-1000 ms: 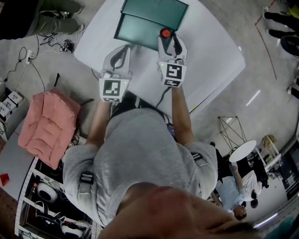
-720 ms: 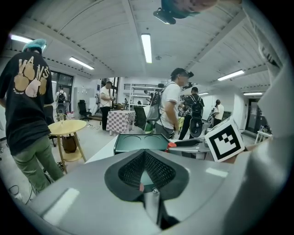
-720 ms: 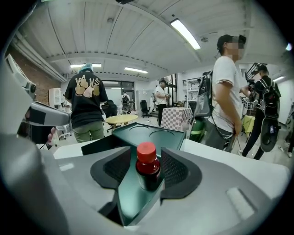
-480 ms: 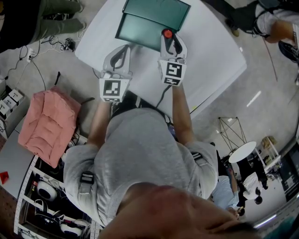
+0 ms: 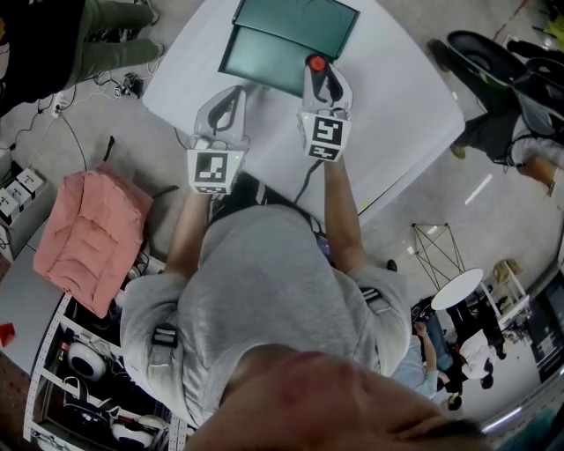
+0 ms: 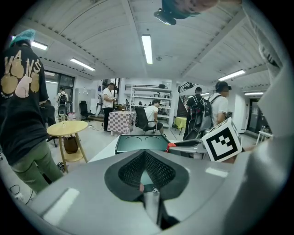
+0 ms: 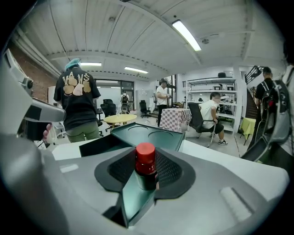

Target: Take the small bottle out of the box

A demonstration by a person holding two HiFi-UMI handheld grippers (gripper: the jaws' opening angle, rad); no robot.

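A dark green box [image 5: 264, 55] lies open on the white table [image 5: 397, 97], its lid [image 5: 295, 19] folded away from me. The small bottle [image 5: 314, 63], dark with a red cap, stands upright at the box's near right corner. My right gripper [image 5: 317, 70] has just been closing its jaws around the small bottle [image 7: 145, 167], and both pads now touch the bottle's sides. In the right gripper view the box [image 7: 151, 137] lies just beyond the bottle. My left gripper [image 5: 236, 92] hovers over the table near the box's front edge, shut and holding nothing; its own view shows the box [image 6: 140, 143] ahead.
A pink cloth bundle [image 5: 88, 238] lies on the floor at the left, beside cables [image 5: 53, 106] and a shelf of gear [image 5: 88, 388]. A person stands by the table's far left corner [image 7: 78, 103]. A round wooden table [image 6: 66, 129] stands further off.
The right gripper's jaws have narrowed around the red-capped bottle. Both hands stayed where they were. People walking at the upper right of the head view have shifted.
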